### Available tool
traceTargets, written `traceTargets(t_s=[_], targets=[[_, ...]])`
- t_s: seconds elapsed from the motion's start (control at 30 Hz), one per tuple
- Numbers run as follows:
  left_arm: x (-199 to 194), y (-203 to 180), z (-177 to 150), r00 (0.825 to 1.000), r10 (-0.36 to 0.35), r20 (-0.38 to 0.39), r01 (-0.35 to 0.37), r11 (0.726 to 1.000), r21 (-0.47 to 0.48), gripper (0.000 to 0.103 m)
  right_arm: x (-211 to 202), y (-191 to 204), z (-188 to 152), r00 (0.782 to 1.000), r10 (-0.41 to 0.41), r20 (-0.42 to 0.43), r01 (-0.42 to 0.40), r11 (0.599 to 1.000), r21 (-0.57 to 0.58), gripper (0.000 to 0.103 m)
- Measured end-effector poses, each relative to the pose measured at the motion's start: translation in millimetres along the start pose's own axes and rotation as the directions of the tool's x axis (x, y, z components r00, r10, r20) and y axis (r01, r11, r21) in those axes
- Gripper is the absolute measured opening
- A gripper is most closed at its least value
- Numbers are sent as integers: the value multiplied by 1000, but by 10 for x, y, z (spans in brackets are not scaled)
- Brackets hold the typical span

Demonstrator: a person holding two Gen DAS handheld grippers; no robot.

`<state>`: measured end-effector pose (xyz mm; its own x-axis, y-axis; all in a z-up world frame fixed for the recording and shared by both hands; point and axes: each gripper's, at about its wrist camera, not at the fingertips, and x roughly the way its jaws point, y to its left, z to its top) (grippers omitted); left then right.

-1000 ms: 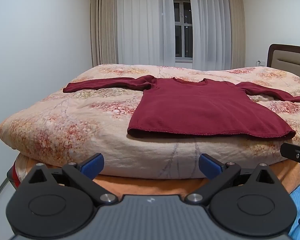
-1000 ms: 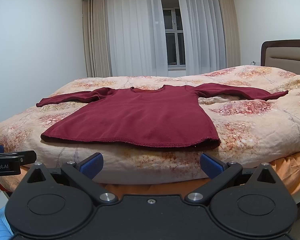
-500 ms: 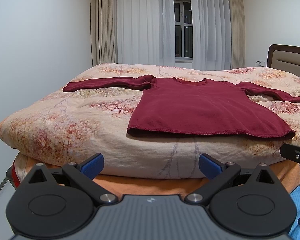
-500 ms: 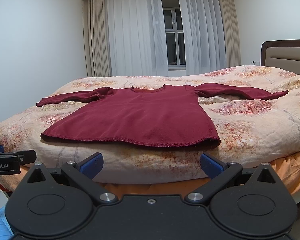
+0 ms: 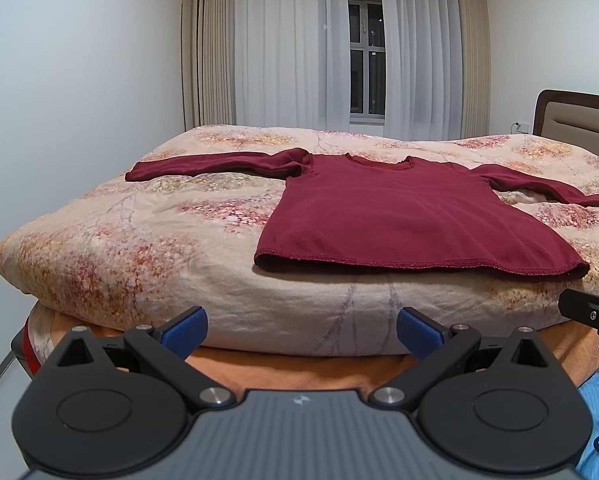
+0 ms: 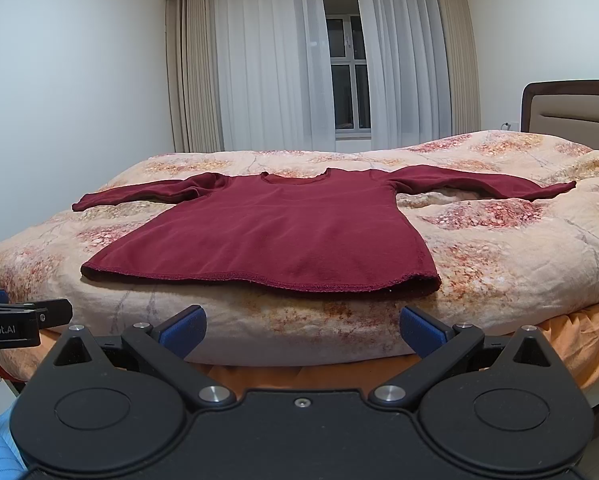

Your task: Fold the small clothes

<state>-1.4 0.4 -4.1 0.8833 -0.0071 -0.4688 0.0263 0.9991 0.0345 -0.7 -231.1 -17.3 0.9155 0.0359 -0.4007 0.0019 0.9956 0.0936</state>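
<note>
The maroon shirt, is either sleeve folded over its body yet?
No, the maroon shirt lies flat on the floral duvet, both sleeves spread outward.

The dark red shirt (image 6: 275, 236) is a matt knit cloth with a stitched, slightly rough hem. Under it the floral quilt (image 6: 479, 256) is soft, faintly creased cotton-like fabric, over a plain orange sheet (image 5: 299, 372). Each tool (image 5: 301, 326) (image 6: 301, 326) has matt black plastic arms, shiny metal pivot screws and blue, textured finger pads (image 5: 185, 326). Sheer white curtains (image 6: 279, 72) hang far off; the headboard (image 6: 571, 104) looks glossy wood around padded beige panels.
</note>
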Motion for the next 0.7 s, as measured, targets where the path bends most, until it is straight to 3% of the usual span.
traceTargets(t_s=[0.7], targets=[[-4, -6, 19, 1000, -2, -1, 2, 1000, -4, 103, -18, 5, -3, 1000, 0, 0, 0, 1000, -3, 103]])
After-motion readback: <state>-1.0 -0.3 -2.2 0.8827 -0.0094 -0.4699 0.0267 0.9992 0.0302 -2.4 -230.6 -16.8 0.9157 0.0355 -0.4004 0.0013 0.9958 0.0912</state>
